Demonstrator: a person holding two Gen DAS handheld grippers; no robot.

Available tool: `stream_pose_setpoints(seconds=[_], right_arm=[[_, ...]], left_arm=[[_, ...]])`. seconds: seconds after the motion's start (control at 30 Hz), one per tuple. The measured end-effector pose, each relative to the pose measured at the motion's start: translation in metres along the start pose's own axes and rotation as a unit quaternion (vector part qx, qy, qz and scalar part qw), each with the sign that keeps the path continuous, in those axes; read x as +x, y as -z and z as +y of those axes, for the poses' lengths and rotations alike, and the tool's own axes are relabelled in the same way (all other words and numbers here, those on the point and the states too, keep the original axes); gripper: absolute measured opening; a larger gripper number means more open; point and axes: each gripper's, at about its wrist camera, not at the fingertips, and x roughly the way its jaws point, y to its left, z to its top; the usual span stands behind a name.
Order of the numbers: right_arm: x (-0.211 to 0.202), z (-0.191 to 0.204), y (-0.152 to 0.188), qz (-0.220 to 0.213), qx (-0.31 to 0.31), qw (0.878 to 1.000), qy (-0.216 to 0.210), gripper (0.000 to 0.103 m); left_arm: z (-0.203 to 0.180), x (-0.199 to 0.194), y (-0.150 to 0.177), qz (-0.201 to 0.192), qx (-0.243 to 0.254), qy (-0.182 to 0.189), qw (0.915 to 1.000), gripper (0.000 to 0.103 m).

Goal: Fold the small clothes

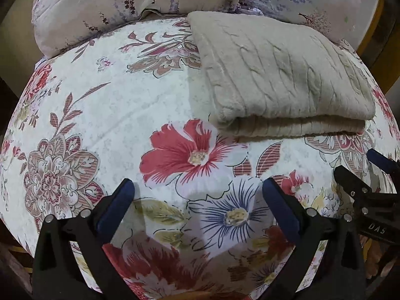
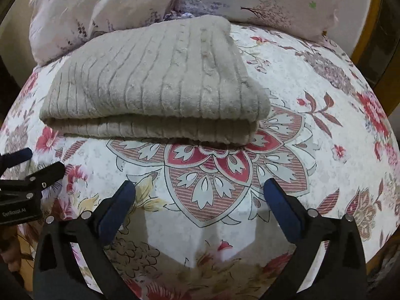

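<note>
Lying folded on the floral bedsheet (image 1: 105, 95) is a beige cable-knit sweater (image 1: 282, 75), its doubled-over edge facing both cameras and its far end reaching toward the pillows (image 1: 100, 5) at the head of the bed.

Going left to right in the left wrist view, the left gripper (image 1: 198, 190) is hovering low over the sheet with its blue-padded fingers (image 1: 117, 205) spread wide and nothing between them; only printed flowers are showing in the gap. The sweater is sitting ahead and to the right of this gripper, well apart from its fingertips. At the far right edge, the right gripper (image 1: 360, 167) is poking into view, near the sweater's front right corner but not touching it.

In the right wrist view, the left gripper (image 2: 37, 161) is appearing at the far left edge, just below the sweater's (image 2: 155, 80) near left corner. The right gripper (image 2: 200, 190) is taking up the lower middle, its fingers (image 2: 282, 207) also standing wide apart and holding nothing, hanging over a large red medallion printed on the bedsheet (image 2: 312, 80). The sweater is lying ahead and slightly left of it, apart from the fingertips. Pale pillows (image 2: 262, 0) with a lavender sprig print are resting behind the sweater, touching or nearly touching its far edge.
</note>
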Motion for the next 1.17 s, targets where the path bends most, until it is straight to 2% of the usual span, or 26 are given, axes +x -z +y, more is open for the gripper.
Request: stream_pose_setpoints(seconds=[1.17], right_arm=[[0.0003,0.0004,-0.0005,0.002,0.018,1.0,0.013,0.102]], left_arm=[[0.0006,0.0006,-0.0012,-0.009,-0.014,-0.01,0.9998,0.101]])
